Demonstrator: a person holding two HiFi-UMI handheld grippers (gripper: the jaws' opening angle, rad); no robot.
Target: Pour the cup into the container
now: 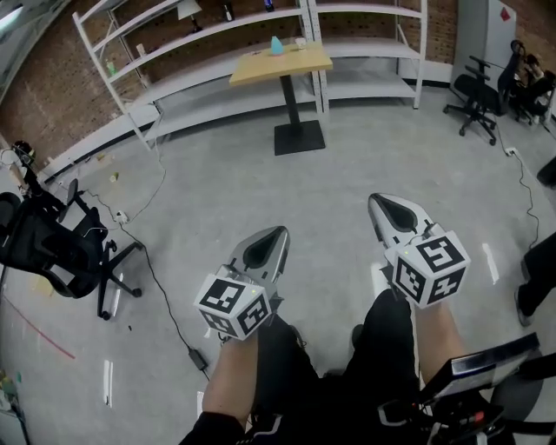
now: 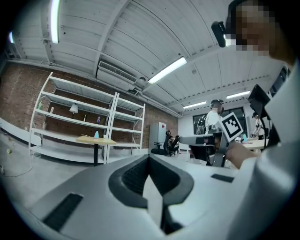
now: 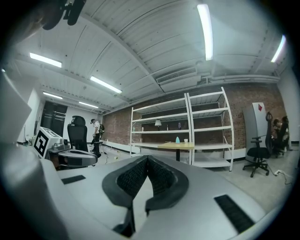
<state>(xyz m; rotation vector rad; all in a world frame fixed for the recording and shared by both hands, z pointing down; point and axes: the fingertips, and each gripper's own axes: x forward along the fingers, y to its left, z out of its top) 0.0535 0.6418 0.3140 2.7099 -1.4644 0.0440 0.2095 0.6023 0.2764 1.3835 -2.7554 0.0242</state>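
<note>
Teal container [image 1: 276, 45] & white cup [image 1: 300, 42] on far tbl [image 1: 261, 68]; contents unclear

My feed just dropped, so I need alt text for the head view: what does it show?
The left hand-held gripper and right hand-held gripper are shut and empty, held out over a grey floor. Far ahead, a small wooden table with a blue object and a white cup stands before white shelving.

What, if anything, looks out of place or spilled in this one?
Nothing spilled or damaged. Left tool and right tool are both shut and empty, far from the table; a loose cable trails across the floor.
</note>
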